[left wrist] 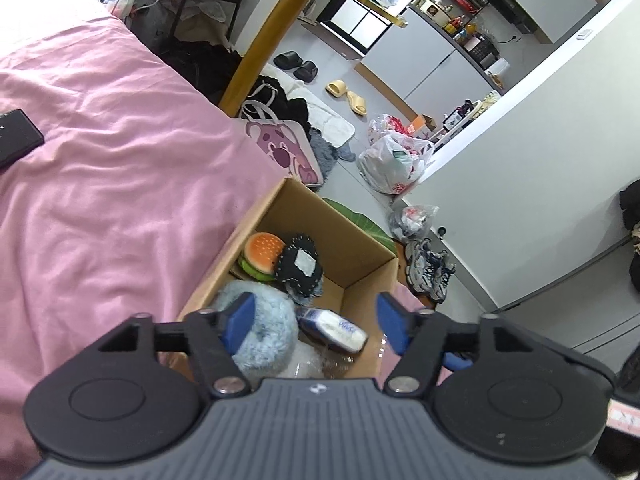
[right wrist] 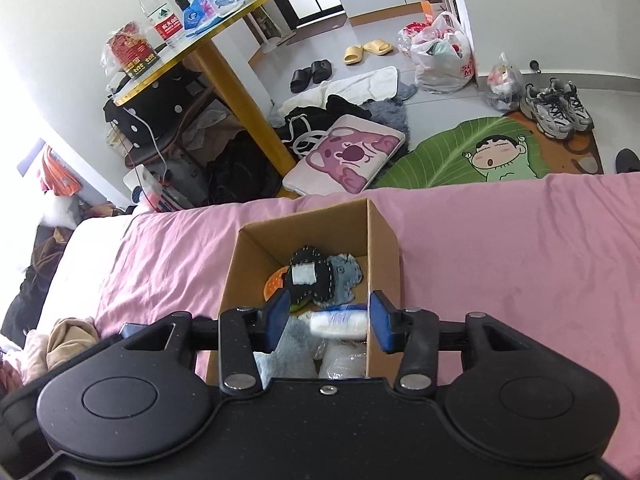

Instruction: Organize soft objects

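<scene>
Left wrist view: the left gripper [left wrist: 316, 322] hangs over the near end of the box [left wrist: 374, 258], which sits on the pink bed [left wrist: 120, 184]. Its fingers [left wrist: 240, 320] are spread wide and hold nothing. Inside the box, the burger toy [left wrist: 260, 254] lies at the far end beside the black plush [left wrist: 298, 266]; the blue fluffy ring [left wrist: 260, 324] fills the near corner, just under the left finger, and the tissue pack [left wrist: 334, 328] lies beside it

Right wrist view: the right gripper [right wrist: 328, 320] is above the near end of the same box [right wrist: 382, 240]. Its fingers [right wrist: 278, 318] stand apart, and the tissue pack [right wrist: 340, 322] appears between them, blurred and touching neither pad, so it looks like it is dropping in rather than being held. The black plush [right wrist: 310, 278] and a grey plush [right wrist: 344, 274] lie deeper in the box

The step in hand seems to be the release of the pack. To do it well, keep both grippers wide and lift straight up, clear of the box walls, so nothing is dragged out; a phone [left wrist: 16, 136] lies on the bed left of the box
</scene>
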`<state>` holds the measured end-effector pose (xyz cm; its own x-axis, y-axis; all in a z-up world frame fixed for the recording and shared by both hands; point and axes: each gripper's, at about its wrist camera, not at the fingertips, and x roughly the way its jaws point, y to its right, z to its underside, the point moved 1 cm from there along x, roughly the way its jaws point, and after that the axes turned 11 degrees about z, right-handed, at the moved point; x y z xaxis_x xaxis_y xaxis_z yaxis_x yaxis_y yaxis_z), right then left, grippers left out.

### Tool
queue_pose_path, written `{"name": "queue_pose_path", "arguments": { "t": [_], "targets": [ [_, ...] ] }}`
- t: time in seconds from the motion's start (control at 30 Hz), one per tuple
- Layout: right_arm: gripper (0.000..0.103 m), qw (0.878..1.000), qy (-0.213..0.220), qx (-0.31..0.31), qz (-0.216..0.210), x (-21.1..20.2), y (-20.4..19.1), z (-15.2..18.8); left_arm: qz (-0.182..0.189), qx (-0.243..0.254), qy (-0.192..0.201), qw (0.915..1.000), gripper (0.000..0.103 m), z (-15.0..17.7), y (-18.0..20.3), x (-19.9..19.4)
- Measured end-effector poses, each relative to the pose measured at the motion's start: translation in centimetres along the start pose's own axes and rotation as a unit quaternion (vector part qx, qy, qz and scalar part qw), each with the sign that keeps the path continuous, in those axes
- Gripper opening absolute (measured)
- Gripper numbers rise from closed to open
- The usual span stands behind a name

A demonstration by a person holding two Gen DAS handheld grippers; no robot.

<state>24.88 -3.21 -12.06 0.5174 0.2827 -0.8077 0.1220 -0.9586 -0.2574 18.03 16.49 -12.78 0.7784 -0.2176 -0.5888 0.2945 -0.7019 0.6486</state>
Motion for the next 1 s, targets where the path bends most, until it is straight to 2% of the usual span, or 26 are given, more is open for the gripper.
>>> {"name": "queue_pose_path", "arguments": {
  "t": [0.13, 0.23, 0.4, 0.63, 0.77, 1.0],
  "targets": [
    [0.047, 1.0, 0.005, -0.001, 0.002, -1.3, 0.3, 0.1, -0.007, -0.001, 0.001, 1.0, 0.081, -0.4, 0.2, -0.6],
    [0.05, 1.0, 0.009, -0.001, 0.0, -2.2, 0.5, 0.2, -0.015, 0.007, 0.0, 0.9999, 0.084, -0.5, 0.8, -1.2],
    [0.052, 1.0, 0.014, 0.001, -0.002, -3.8, 1.2, 0.3, -0.03, 0.042, -0.018, 0.9985, 0.087, -0.1, 2.2, -2.1],
    [0.06, 1.0, 0.028, 0.01, 0.004, -6.9, 3.4, 0.8, -0.042, 0.084, -0.036, 0.995, 0.088, 0.9, 4.4, -3.6],
    [0.067, 0.999, 0.038, 0.012, 0.009, -8.9, 4.7, 1.3, -0.046, 0.112, -0.054, 0.9911, 0.089, 1.8, 6.0, -4.5],
    [0.081, 0.998, 0.057, 0.013, 0.013, -12.3, 6.5, 2.5, -0.049, 0.153, -0.062, 0.9851, 0.091, 3.4, 8.5, -6.7]
  ]
}}
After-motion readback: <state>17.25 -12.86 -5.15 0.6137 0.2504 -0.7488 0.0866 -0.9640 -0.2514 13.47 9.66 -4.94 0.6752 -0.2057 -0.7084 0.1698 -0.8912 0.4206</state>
